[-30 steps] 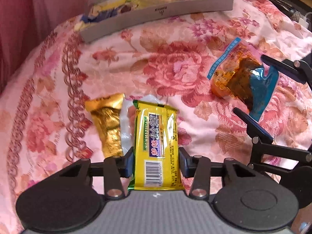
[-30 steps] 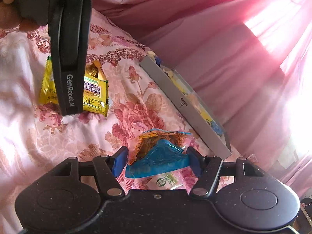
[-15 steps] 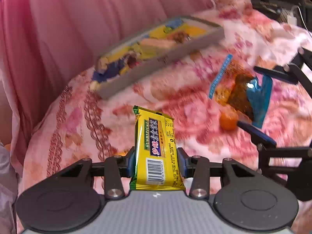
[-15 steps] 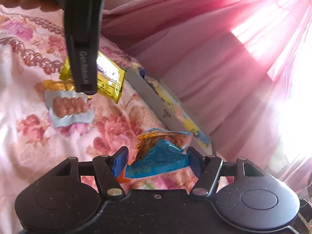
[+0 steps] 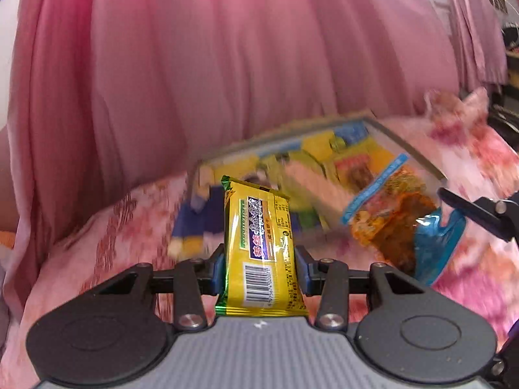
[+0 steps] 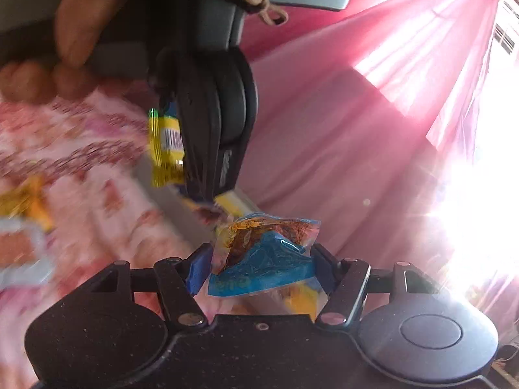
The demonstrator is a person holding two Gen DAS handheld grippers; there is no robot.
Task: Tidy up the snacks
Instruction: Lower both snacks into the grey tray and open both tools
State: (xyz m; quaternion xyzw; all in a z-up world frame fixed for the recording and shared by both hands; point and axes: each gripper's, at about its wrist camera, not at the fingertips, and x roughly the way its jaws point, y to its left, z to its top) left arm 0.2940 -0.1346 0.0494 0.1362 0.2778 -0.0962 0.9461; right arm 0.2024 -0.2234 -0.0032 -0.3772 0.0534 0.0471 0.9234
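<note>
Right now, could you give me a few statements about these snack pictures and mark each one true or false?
1. The left gripper holds a yellow packet. True.
2. The right gripper is empty. False: its jaws are closed on a blue and orange pouch.
3. The grey tray already has snacks in it. True.
4. The curtain behind is green. False: it is pink.

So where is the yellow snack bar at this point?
The yellow snack bar is clamped upright between the left gripper jaws, lifted off the floral cloth, in front of the grey tray and left of the blue-and-orange packet.
</note>
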